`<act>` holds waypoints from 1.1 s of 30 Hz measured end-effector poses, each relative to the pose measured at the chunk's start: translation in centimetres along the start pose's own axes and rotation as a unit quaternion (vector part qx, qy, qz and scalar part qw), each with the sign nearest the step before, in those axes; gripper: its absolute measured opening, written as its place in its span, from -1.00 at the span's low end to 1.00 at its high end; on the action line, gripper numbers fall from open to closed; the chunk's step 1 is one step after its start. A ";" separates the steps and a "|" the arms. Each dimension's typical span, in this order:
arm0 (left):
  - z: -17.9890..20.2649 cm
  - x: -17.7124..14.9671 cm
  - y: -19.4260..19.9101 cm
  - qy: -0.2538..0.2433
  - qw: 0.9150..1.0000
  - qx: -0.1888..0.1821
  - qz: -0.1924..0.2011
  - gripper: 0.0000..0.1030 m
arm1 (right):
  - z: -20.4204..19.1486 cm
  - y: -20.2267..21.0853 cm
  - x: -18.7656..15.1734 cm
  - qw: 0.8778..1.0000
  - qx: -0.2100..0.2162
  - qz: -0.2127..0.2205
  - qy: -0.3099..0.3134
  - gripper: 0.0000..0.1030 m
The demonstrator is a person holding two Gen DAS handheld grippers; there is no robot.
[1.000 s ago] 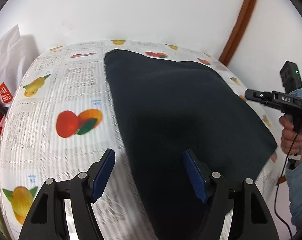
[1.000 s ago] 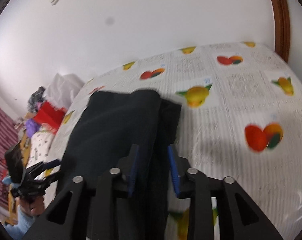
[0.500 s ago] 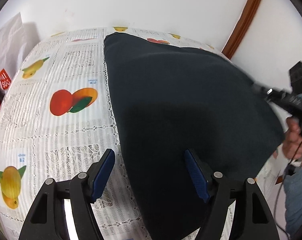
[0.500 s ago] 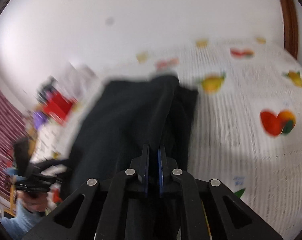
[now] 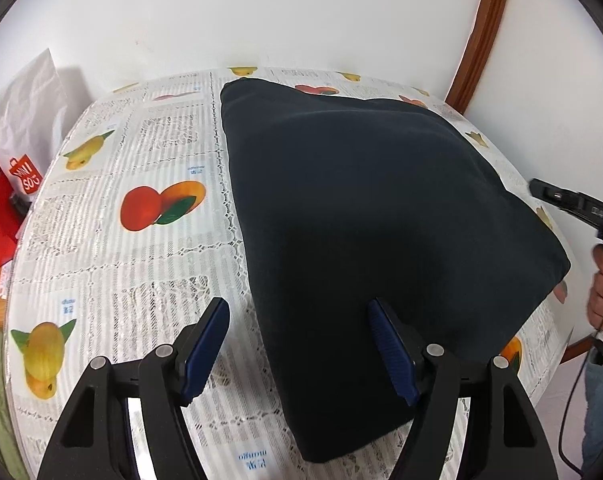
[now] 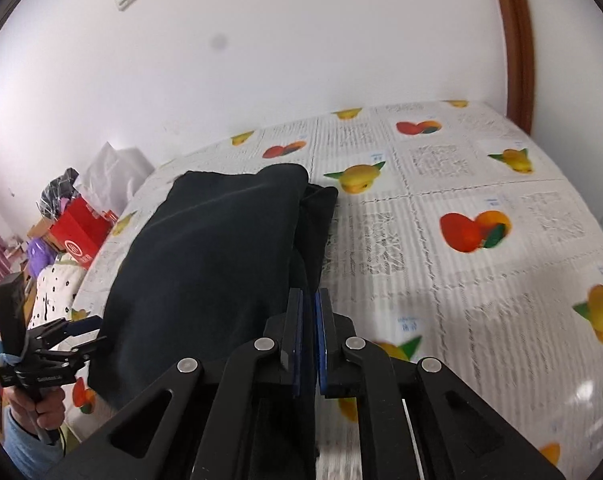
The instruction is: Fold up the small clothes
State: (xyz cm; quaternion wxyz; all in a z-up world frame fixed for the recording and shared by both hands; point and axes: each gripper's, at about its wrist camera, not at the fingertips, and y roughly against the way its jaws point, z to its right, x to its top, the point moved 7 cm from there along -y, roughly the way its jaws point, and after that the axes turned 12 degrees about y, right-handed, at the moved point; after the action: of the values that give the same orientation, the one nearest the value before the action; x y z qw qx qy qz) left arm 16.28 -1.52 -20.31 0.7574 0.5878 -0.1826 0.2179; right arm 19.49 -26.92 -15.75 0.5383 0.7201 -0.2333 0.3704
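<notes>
two grippers work one dark cloth (image 5: 373, 208) that lies on the fruit-print table (image 5: 141, 160), along its middle and reaching the near edge. a second ago the right gripper (image 6: 309, 344) had its jaws apart around the cloth's right-hand edge; now its pads are pressed together on that edge, pinching a thin fold of fabric, and the hem there has lifted off the table. that reads as the grab step done on the right side, so the fold can probably start once the other side is caught. the left gripper (image 5: 297, 352) has drifted closer over the opposite edge but stays wide apart, one finger above bare table and the other above cloth, clamped on nothing. in the right view the cloth runs long from the gripper away toward the wall, its far end narrower, with a second layer (image 6: 321, 204) showing beneath at that end. in the left view that long axis runs from the wall toward the near edge.
</notes>
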 end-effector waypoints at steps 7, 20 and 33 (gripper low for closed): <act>0.4 -1.2 1.4 -0.002 1.000 0.009 0.008 0.37 | -2.3 3.5 -3.0 0.998 -0.031 0.003 0.051 -0.24; -0.4 -6.1 3.0 -0.033 0.999 0.015 -0.016 0.33 | -3.7 2.6 -9.5 0.994 -0.059 -0.059 0.075 -0.17; -0.1 -5.2 0.8 -0.025 1.000 0.012 -0.013 -0.18 | -4.6 -1.5 -10.3 0.993 -0.053 -0.077 0.067 -0.18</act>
State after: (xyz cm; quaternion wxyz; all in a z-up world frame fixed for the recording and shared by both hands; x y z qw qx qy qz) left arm 11.49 -1.85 -22.51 0.7481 0.6046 -0.1910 0.1956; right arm 12.93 -22.73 -24.02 0.6170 0.6801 -0.1597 0.3622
